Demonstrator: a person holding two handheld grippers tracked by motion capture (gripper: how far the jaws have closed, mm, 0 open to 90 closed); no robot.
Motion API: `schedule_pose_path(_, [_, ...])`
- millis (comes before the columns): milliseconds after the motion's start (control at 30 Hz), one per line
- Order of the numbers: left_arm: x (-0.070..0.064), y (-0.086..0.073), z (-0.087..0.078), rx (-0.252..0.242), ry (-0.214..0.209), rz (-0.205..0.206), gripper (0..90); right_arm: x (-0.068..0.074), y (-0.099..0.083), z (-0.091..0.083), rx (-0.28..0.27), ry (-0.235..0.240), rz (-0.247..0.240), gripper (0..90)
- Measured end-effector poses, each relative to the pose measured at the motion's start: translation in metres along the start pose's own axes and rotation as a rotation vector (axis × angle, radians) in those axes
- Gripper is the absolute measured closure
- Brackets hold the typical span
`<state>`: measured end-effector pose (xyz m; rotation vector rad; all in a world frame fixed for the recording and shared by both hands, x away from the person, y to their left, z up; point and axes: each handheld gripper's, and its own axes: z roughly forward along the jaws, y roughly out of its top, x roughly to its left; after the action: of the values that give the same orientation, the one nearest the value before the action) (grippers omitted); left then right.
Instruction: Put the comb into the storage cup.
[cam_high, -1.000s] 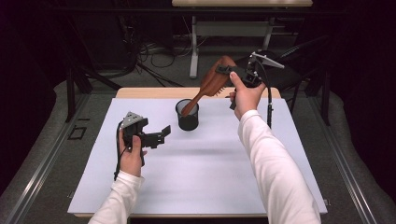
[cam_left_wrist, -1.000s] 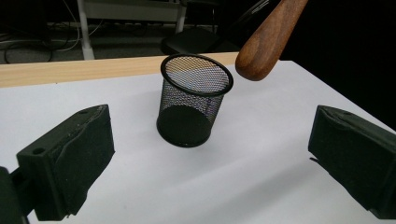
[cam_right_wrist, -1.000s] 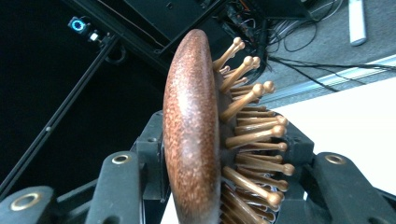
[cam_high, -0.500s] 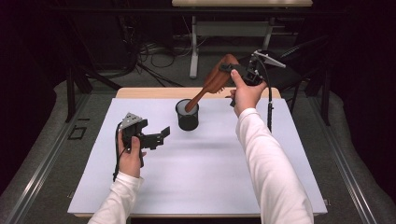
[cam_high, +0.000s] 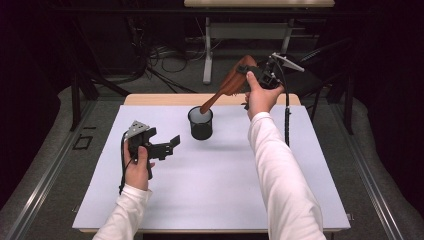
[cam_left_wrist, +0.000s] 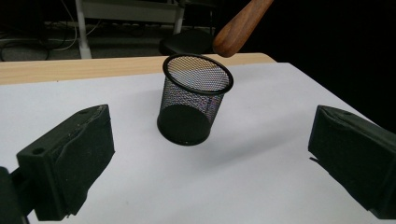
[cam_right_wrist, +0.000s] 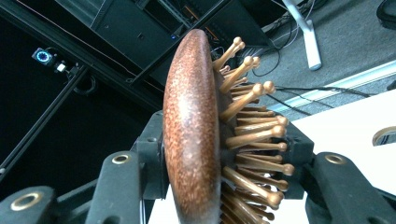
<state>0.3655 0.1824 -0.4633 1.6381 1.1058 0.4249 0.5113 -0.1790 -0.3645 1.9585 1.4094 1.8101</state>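
Wooden hairbrush (cam_high: 231, 84) is clamped by its bristled head in the right gripper (cam_high: 261, 76), handle angled down over the mesh cup (cam_high: 201, 123) at table centre for insertion; left gripper (cam_high: 167, 146), wide open and empty, is held nearer left

**Colours on the table**

The hairbrush (cam_right_wrist: 191, 126) is reddish-brown speckled wood with lighter tan pins. The cup (cam_high: 201, 123) is black wire mesh. Both grippers are matte black, brass-coloured screws on the right gripper (cam_high: 257, 75). White table (cam_high: 210, 195), pale wood far edge.
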Motion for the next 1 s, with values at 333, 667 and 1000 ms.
schedule_pose_path(333, [0.001, 0.0, 0.0, 0.001, 0.0, -0.005, 0.3, 0.003, -0.008, 0.01, -0.028, -0.01, -0.053, 47.8])
schedule_pose_path(667, [0.003, -0.002, 0.001, 0.003, 0.0, -0.011, 0.4, 0.005, -0.016, 0.017, -0.03, -0.026, -0.09, 47.8])
schedule_pose_path(1000, [0.003, -0.002, 0.001, 0.004, 0.001, -0.014, 0.4, 0.005, -0.025, 0.023, -0.027, -0.045, -0.12, 47.7])
